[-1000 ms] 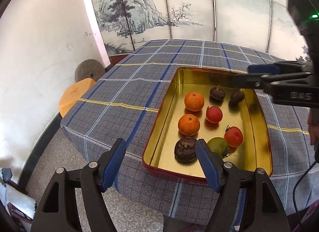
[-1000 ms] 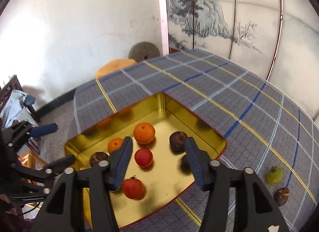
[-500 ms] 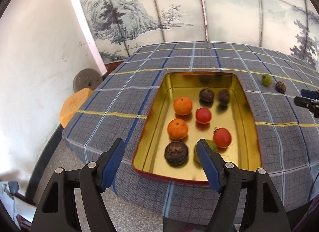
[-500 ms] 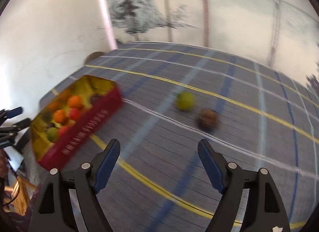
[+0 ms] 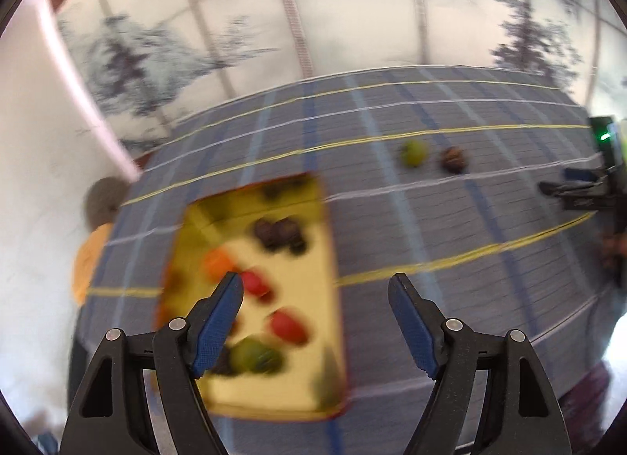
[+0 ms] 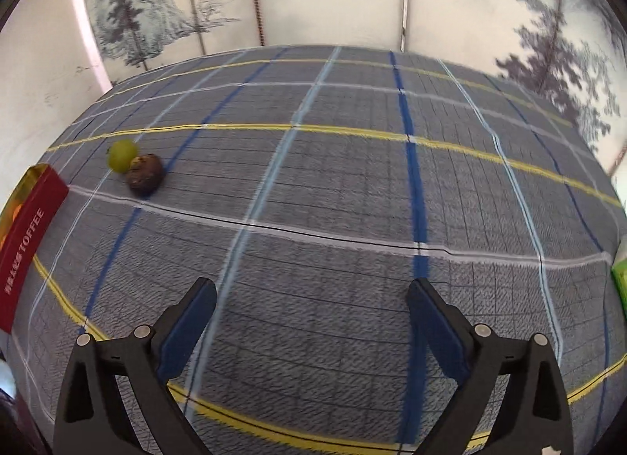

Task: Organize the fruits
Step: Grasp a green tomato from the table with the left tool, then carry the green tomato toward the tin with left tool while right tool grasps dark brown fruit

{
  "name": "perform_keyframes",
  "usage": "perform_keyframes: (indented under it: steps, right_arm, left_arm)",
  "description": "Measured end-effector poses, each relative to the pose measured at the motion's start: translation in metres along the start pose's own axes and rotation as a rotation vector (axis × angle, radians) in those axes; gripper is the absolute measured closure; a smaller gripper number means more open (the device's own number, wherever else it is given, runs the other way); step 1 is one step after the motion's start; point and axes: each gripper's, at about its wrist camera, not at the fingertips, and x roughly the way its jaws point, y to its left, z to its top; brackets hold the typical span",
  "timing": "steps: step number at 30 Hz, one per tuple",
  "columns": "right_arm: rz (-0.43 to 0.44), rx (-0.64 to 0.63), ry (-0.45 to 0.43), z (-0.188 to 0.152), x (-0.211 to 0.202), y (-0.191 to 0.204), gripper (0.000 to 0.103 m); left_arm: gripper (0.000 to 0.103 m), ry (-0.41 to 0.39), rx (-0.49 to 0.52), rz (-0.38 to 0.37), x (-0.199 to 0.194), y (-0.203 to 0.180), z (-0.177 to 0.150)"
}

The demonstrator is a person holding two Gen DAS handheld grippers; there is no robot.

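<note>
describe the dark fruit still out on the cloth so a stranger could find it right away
On the grey plaid tablecloth, look outside the gold tin with red walls. Two small fruits sit together there; the dark fruit is the brown, rough one, next to the smooth green fruit.

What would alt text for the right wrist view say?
The right gripper, empty and opening, hovers over a plaid tablecloth. A green fruit and a dark brown fruit sit far left, near a red tin.
</note>
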Motion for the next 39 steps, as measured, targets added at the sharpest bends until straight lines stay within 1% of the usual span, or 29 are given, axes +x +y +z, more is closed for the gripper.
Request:
perform_keyframes:
  steps: [2,3,5,7,9,10,13,15,17,19,21,24,26,27,28,29,30,31,32,36,39]
  right_arm:
    - [0.033,0.002,-0.028,0.001,-0.006,-0.003,0.000]
    - [0.041,-0.001,-0.034,0.000,-0.008,-0.003,0.000]
    - [0.038,-0.004,-0.027,0.000,-0.007,-0.004,0.000]
    - [0.047,0.000,-0.015,0.000,-0.005,-0.004,0.000]
    - [0.093,0.008,-0.024,0.000,-0.006,-0.007,0.000]
    - [0.104,0.018,-0.031,-0.001,-0.008,-0.009,0.000]
    - [0.127,0.043,-0.038,-0.002,-0.009,-0.013,0.000]
    - [0.148,0.041,-0.054,-0.002,-0.012,-0.013,0.000]
    - [0.168,0.039,-0.065,-0.001,-0.013,-0.013,0.000]
    - [0.181,0.040,-0.068,-0.002,-0.014,-0.013,0.000]
    - [0.190,0.038,-0.067,-0.002,-0.014,-0.012,0.000]
    - [0.201,0.035,-0.067,-0.002,-0.014,-0.012,0.000]
    - [0.203,0.036,-0.065,-0.002,-0.013,-0.012,0.000]
    - [0.203,0.036,-0.065,-0.002,-0.013,-0.012,0.000]
    - [0.204,0.036,-0.064,-0.002,-0.013,-0.012,0.000]
    - [0.204,0.036,-0.064,-0.002,-0.013,-0.011,0.000]
    - [0.204,0.036,-0.062,-0.002,-0.013,-0.011,0.000]
    - [0.203,0.035,-0.058,-0.003,-0.012,-0.011,0.000]
    - [0.203,0.033,-0.053,-0.002,-0.011,-0.010,0.000]
    - [0.195,0.028,-0.037,-0.002,-0.008,-0.009,0.000]
    - [0.187,0.025,-0.032,-0.002,-0.007,-0.008,0.000]
  left_arm:
    - [0.026,0.020,-0.012,-0.081,0.009,-0.010,0.027]
    - [0.026,0.021,-0.024,-0.120,0.015,-0.014,0.040]
    - [0.026,0.017,-0.042,-0.159,0.029,-0.022,0.066]
    - [0.026,0.035,-0.044,-0.157,0.050,-0.032,0.089]
    - [0.026,0.072,-0.056,-0.178,0.078,-0.041,0.108]
    - [0.026,0.095,-0.073,-0.165,0.096,-0.044,0.118]
    - [0.026,0.134,-0.123,-0.141,0.132,-0.043,0.131]
    - [0.026,0.169,-0.176,-0.148,0.155,-0.041,0.134]
    - [0.026,0.197,-0.226,-0.172,0.174,-0.040,0.134]
    - [0.026,0.218,-0.237,-0.160,0.188,-0.046,0.134]
    - [0.026,0.200,-0.254,-0.206,0.192,-0.049,0.132]
    - [0.026,0.180,-0.237,-0.211,0.197,-0.059,0.133]
    - [0.027,0.201,-0.238,-0.251,0.207,-0.065,0.132]
    - [0.028,0.198,-0.241,-0.254,0.208,-0.067,0.130]
    - [0.032,0.177,-0.228,-0.237,0.206,-0.071,0.129]
    - [0.038,0.167,-0.191,-0.213,0.205,-0.077,0.129]
    - [0.050,0.155,-0.154,-0.202,0.203,-0.082,0.130]
    - [0.058,0.143,-0.137,-0.210,0.203,-0.083,0.130]
    - [0.068,0.136,-0.129,-0.237,0.201,-0.083,0.131]
    - [0.068,0.135,-0.120,-0.240,0.197,-0.080,0.128]
    - [0.068,0.127,-0.176,-0.258,0.182,-0.070,0.122]
